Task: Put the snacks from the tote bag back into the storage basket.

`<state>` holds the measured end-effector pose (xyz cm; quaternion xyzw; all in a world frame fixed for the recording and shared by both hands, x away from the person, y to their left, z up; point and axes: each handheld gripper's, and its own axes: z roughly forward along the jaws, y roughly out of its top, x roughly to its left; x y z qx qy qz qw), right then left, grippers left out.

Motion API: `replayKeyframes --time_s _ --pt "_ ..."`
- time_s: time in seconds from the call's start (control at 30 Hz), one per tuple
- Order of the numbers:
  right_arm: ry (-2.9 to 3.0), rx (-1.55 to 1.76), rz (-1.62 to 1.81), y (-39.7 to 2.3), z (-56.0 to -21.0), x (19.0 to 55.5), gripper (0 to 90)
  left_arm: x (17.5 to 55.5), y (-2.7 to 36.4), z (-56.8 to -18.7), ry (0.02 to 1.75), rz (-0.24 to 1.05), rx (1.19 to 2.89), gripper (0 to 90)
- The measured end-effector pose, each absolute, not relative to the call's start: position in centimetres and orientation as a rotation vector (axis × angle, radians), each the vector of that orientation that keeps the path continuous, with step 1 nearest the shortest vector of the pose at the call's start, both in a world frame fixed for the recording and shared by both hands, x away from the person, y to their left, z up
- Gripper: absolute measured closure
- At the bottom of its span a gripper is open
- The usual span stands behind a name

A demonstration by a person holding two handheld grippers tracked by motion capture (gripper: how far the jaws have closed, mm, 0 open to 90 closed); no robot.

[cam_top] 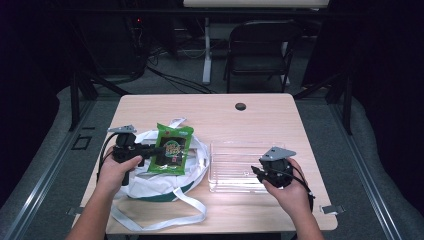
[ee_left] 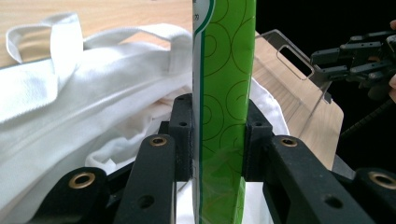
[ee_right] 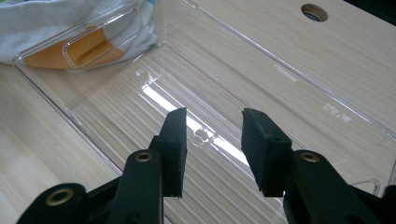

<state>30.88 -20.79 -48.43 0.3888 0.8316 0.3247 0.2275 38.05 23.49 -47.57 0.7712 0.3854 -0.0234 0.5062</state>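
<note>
At the left of the bench (cam_top: 260, 107), the left gripper (cam_top: 150, 150) is clamped on the left edge of a green snack packet (cam_top: 171, 149), which it holds above a white tote bag (cam_top: 150, 185); in the left gripper view the packet (ee_left: 224, 93) stands upright between the pads, pressed from both sides. To the right sits a clear plastic tray (cam_top: 235, 167). The right gripper (cam_top: 257, 172) is at the tray's near right corner, its jaws parted with nothing between them, above the tray floor (ee_right: 261, 70)

green snack packet (cam_top: 171, 148), printed label perhaps there, too blurred to read
</note>
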Motion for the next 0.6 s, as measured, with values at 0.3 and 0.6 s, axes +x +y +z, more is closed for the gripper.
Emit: replayKeyframes --time_s 0.3,0.6 --pt "2.354 1.029 0.910 -20.4 -48.2 30.9 62.8 37.8 23.3 -47.1 0.901 -0.029 1.852 71.8" --pt "2.488 0.879 0.990 -18.6 -46.0 32.1 62.3 37.4 22.6 -46.7 0.861 -0.042 1.842 71.8"
